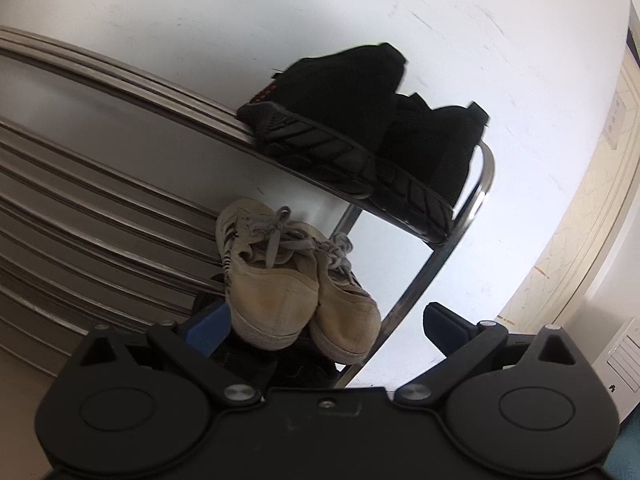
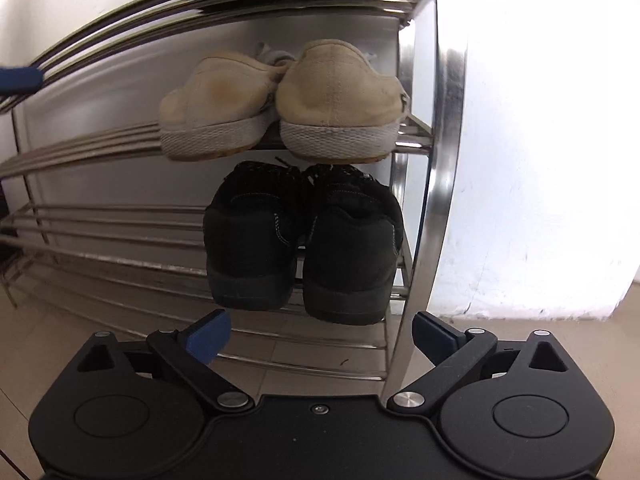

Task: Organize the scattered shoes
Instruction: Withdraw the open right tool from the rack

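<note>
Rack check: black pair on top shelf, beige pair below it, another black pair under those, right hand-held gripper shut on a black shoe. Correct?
Not quite. In the right wrist view, the right hand-held gripper is open and holds nothing, short of the lower black pair. Shelf order is right.

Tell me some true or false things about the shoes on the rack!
1. The tan shoes sit on a shelf above the dark shoes. True.
2. The right gripper is holding a shoe. False: it is open and empty.
3. A black pair sits on the top shelf of the rack. True.
4. The tan shoes have no laces. False: grey laces show.
5. The left gripper is shut. False: it is open.
</note>
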Demonstrator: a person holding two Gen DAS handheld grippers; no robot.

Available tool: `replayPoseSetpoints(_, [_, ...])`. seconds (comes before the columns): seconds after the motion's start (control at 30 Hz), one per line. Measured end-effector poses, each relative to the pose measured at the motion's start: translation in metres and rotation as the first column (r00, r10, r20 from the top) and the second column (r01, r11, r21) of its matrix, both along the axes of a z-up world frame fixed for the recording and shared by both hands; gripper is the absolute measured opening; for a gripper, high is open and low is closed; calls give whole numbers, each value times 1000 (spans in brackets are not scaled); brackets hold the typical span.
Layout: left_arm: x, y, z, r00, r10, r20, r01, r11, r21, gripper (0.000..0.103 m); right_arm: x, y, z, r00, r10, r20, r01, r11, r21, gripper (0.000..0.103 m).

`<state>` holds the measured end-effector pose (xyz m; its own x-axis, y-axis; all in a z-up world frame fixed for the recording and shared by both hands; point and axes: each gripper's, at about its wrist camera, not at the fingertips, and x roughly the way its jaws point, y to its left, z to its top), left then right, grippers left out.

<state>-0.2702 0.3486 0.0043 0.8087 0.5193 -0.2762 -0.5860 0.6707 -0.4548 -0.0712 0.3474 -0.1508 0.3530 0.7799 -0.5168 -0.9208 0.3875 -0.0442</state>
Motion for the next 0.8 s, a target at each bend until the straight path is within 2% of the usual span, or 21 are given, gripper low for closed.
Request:
replayPoseSetpoints(0.1, [5, -3, 0, 1000, -7, -11, 7, 1000, 7, 103, -2, 26, -7, 1000, -2, -8, 2, 1000, 24, 97])
replayPoseSetpoints(0.17, [0, -2, 2, 1000, 5, -6, -5, 1000, 10, 103, -3, 42, -13, 998, -66, 3, 66, 997, 42, 103])
replayPoseSetpoints(0.23, [-7, 0, 4, 1000, 21, -1, -21, 1000, 15, 103, -2, 44, -16, 995, -100, -23, 101, 993, 66, 103])
replayPoseSetpoints(0.53, [-12, 4, 4, 1000, 23, 8, -23, 999, 23, 103, 5, 50, -15, 994, -92, -54, 96, 993, 68, 102])
replayPoseSetpoints(0.57, [-12, 4, 3, 1000, 18, 8, -19, 1000, 21, 103, 6, 48, -14, 994, -94, -54, 97, 993, 70, 103])
replayPoseSetpoints(0.63, [-10, 3, 3, 1000, 12, 12, -13, 1000, 18, 103, 4, 36, -14, 997, -71, -37, 74, 995, 61, 94])
replayPoseSetpoints(0.7, [-8, 2, 2, 1000, 8, 17, -8, 1000, 15, 103, 2, 23, -12, 999, -45, -26, 46, 998, 52, 94])
replayPoseSetpoints(0.8, [-1, -2, 2, 1000, -9, 19, 8, 1000, 9, 103, 3, -37, -4, 998, 17, -58, -17, 1000, 13, 95])
